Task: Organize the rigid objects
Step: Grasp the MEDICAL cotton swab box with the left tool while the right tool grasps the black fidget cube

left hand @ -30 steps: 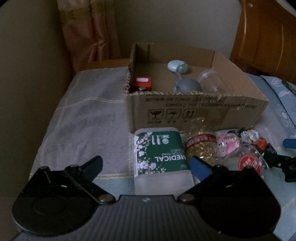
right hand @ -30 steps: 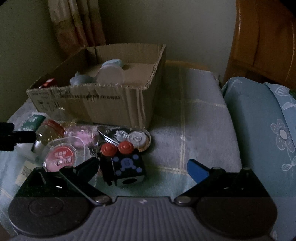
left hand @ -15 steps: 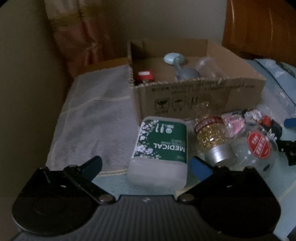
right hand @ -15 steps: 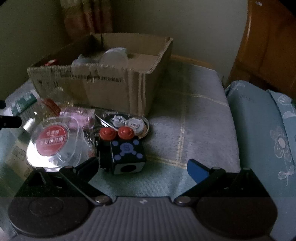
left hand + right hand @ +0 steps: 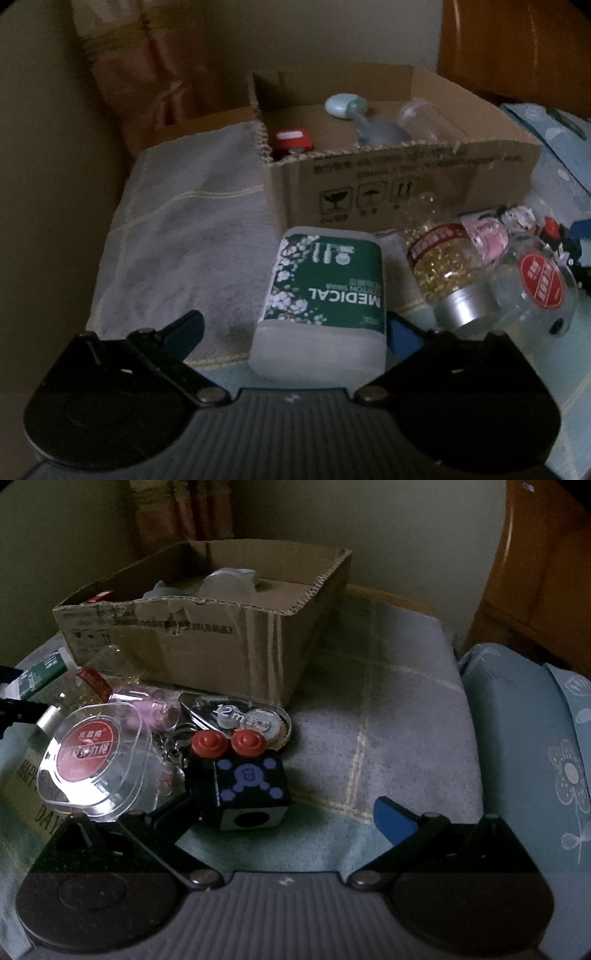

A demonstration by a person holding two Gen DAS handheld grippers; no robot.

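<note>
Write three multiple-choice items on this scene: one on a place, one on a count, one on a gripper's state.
1. The green-labelled cotton swab box lies:
A. inside the cardboard box
B. in front of the cardboard box
C. on the pillow

2. Red buttons on the black cube:
A. one
B. two
C. four

3. The left gripper is:
A. open
B. shut on the jar
C. shut on nothing

Key: 1 B, it rests on the cloth before the carton's printed wall; 2 B, a pair sits on top; 3 A, fingers wide apart.
</note>
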